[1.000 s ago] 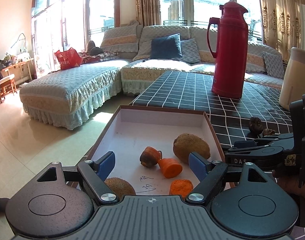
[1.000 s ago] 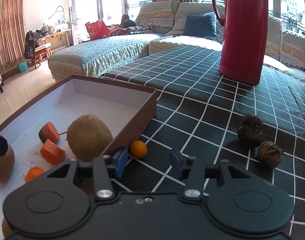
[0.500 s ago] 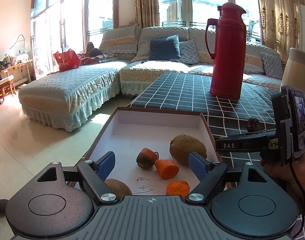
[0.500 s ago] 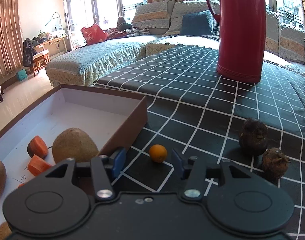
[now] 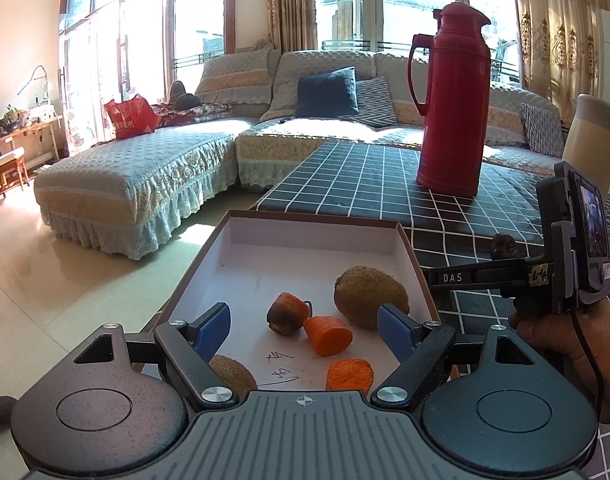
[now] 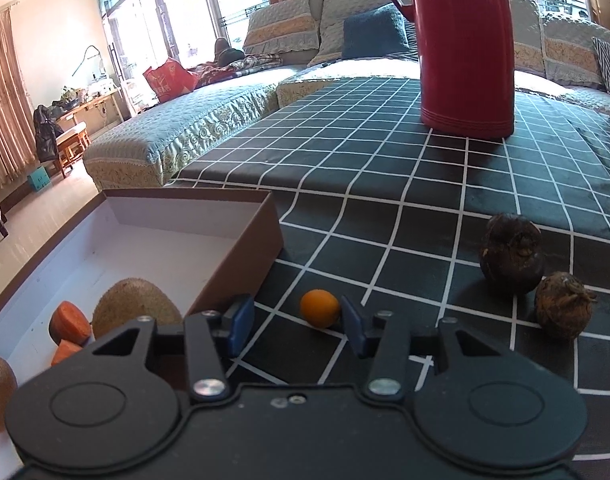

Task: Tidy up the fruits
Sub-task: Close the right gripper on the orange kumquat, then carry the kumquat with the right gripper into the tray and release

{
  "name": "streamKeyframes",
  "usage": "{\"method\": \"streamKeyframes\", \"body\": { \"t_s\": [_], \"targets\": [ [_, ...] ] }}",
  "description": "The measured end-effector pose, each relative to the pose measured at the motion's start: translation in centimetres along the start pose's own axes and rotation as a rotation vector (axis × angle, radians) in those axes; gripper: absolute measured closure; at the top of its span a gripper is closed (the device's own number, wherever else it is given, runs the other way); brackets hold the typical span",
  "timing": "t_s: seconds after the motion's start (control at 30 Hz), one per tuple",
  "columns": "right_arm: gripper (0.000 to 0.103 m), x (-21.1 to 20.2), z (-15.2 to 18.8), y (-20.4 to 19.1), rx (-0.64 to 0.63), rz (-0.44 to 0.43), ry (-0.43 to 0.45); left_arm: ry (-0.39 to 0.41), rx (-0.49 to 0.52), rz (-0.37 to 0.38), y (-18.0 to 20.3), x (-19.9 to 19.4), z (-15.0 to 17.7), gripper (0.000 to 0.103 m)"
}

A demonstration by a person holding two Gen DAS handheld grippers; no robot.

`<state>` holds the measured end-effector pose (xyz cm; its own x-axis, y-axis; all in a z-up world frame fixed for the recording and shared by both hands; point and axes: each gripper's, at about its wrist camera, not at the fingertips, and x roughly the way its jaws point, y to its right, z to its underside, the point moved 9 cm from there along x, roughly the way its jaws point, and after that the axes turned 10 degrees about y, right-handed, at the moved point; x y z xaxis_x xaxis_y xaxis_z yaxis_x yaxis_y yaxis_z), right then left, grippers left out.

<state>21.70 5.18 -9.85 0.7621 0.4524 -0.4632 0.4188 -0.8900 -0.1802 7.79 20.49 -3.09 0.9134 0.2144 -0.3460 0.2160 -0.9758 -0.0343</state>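
Jaws of the right gripper (image 6: 293, 322) are closing around a small round orange fruit (image 6: 320, 308) on the dark checked tablecloth (image 6: 405, 200), pads not yet touching it; the left gripper (image 5: 303, 330) hangs wide, empty, over the shallow white-lined cardboard box (image 5: 305, 256) of brown kiwis (image 5: 371, 296).

Checked tablecloth (image 6: 425, 216) under box (image 6: 245, 252), red flask (image 6: 465, 60), small orange (image 6: 320, 307), two dark bulbs (image 6: 511, 258).

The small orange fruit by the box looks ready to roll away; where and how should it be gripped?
Pinch the small orange fruit across its widest middle, coming from the near side: the box wall crowds its left. The right gripper fingers, closing, already flank it.
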Motion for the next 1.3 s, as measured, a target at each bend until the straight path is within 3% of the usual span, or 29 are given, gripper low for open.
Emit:
{"method": "streamKeyframes", "body": {
  "t_s": [0.03,0.1,0.53,0.77,0.93,1.3],
  "targets": [
    [0.080,0.0,0.0,0.0,0.007,0.002,-0.006,0.000,0.000,0.001,0.0,0.0,0.0,0.023],
    [0.083,0.0,0.1,0.0,-0.007,0.011,-0.002,0.001,0.002,-0.001,0.1,0.1,0.0,0.023],
    [0.085,-2.5,-0.7,-1.1,-0.020,-0.022,0.048,0.005,0.005,0.003,0.2,-0.1,-0.2,0.023],
    [0.085,-7.5,-4.1,-5.8,-0.067,-0.127,0.147,0.006,0.001,-0.005,-0.4,-0.5,-0.4,0.022],
    [0.085,-8.5,-2.8,-10.0,-0.178,-0.174,0.120,0.008,-0.015,-0.016,-1.3,-0.8,-0.7,0.023],
    [0.085,-10.5,-2.1,-9.7,-0.133,-0.155,0.124,-0.009,-0.017,-0.043,-2.6,-0.5,-0.3,0.022]
  ]
}}
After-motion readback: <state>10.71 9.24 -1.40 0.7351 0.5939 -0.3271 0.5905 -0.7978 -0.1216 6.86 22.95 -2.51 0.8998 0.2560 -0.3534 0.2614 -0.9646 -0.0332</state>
